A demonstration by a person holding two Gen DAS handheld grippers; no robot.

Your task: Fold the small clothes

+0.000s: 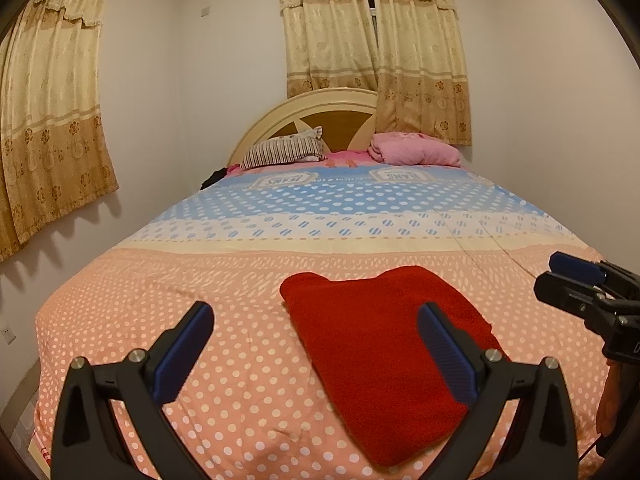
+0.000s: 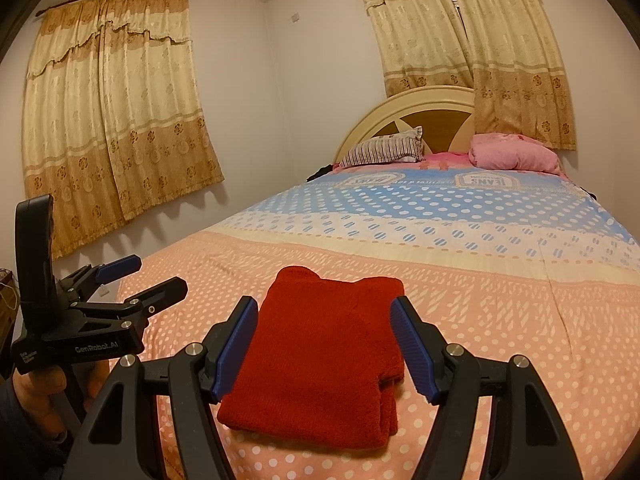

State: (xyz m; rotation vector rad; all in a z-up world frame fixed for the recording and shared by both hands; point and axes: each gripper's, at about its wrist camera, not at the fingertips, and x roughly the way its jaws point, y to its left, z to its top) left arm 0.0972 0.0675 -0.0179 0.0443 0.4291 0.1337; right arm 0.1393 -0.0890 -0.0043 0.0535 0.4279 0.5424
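Both grippers' jaws gape wide, empty, above folded red cloth [image 2: 320, 360] on bed [image 2: 500, 300].

We are reading "GenRobot.AI" in pale letters on the black body of the left gripper [image 2: 138, 282], seen from the right wrist view; beside it, on the same body, we are making out a few smaller lines of print, too small to read. On the bedspread [image 2: 460, 248] we are seeing two badge-shaped prints near the pillows, each bearing the word "JEANS" upside down from where we are standing; a smaller line of lettering is running along each badge and staying illegible. In the left wrist view the same badges on the bedspread [image 1: 320, 208] are showing, the word blurred but recognisable; at the right edge a pale letter is showing on the right gripper [image 1: 576, 280], cut off.
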